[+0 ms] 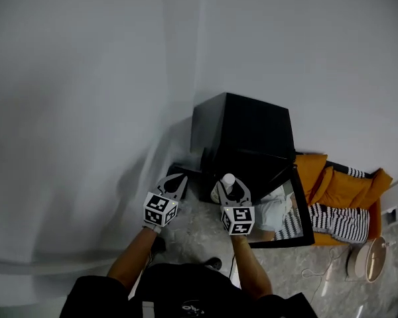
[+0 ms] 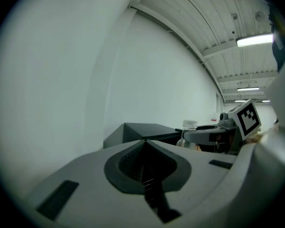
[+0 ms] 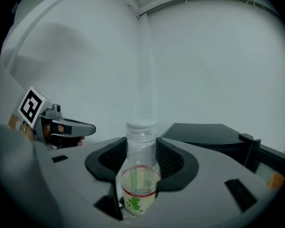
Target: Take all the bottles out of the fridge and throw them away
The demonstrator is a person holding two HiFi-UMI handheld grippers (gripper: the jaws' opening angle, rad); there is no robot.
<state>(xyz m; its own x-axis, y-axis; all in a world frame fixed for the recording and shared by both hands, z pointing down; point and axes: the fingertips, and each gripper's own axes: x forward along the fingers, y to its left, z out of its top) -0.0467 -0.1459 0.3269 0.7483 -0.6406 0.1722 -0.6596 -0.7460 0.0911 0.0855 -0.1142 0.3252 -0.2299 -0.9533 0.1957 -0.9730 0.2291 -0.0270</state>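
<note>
Standing upright between the jaws of the right gripper (image 3: 141,152), a small clear bottle (image 3: 139,177) is gripped about its upper body. The white cap is up, and a little pale liquid and a green-printed label sit low in the body. Its long axis is seen running vertically, crosswise to the line the jaws point along, at centre bottom of the right gripper view. The left gripper (image 2: 143,145) is shown clenched on nothing, its pads pressed together, carried just beside the right one at lower centre of the head view. Beyond both, the black fridge (image 1: 244,132) is seen at centre frame with its door (image 1: 304,212) swung open toward the lower right, next to an orange cushion (image 1: 345,185) and a striped cloth (image 1: 338,222). With the bottle already out and in the right hand, disposal is judged to be the step in hand. No bin can be made out in any view — so the way the load must travel cannot be told.
</note>
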